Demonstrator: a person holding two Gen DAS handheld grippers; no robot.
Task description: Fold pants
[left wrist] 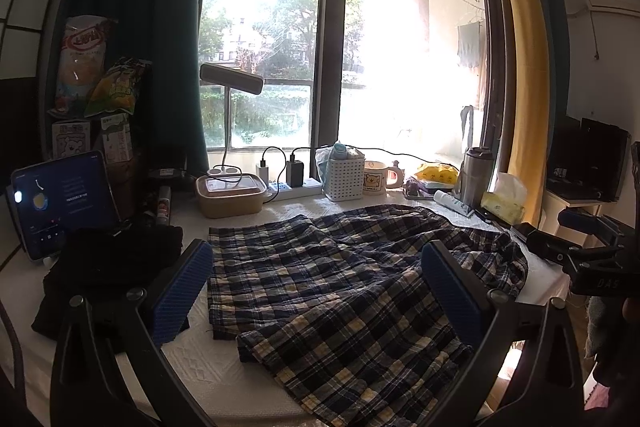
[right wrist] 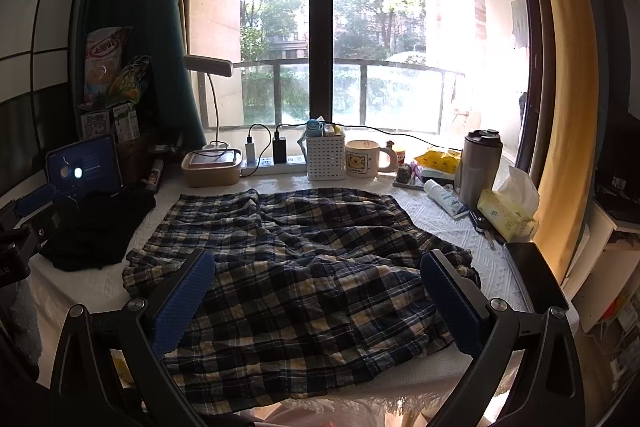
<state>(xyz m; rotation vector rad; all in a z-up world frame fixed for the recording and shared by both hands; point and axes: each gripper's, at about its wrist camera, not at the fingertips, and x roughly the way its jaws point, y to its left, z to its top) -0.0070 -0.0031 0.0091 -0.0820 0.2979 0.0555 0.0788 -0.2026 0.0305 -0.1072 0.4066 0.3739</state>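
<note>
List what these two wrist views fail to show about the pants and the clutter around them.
- Plaid pants: waistband and leg ends unclear in both views; wrinkles hide the layout, and the left view's bottom edge cuts off the near part.
- Black garment: type unreadable; a dark heap, partly behind the left tool.
- Tablet text: too small.
- Balcony at right: overexposed in both views.

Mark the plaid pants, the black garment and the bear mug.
Blue-and-yellow plaid pants (right wrist: pixel 304 267): right wrist view, middle of fabric.
Black folded garment (right wrist: pixel 96 227): right wrist view, top surface.
Cream bear-print mug (right wrist: pixel 362 159): right wrist view, front wall.
</note>
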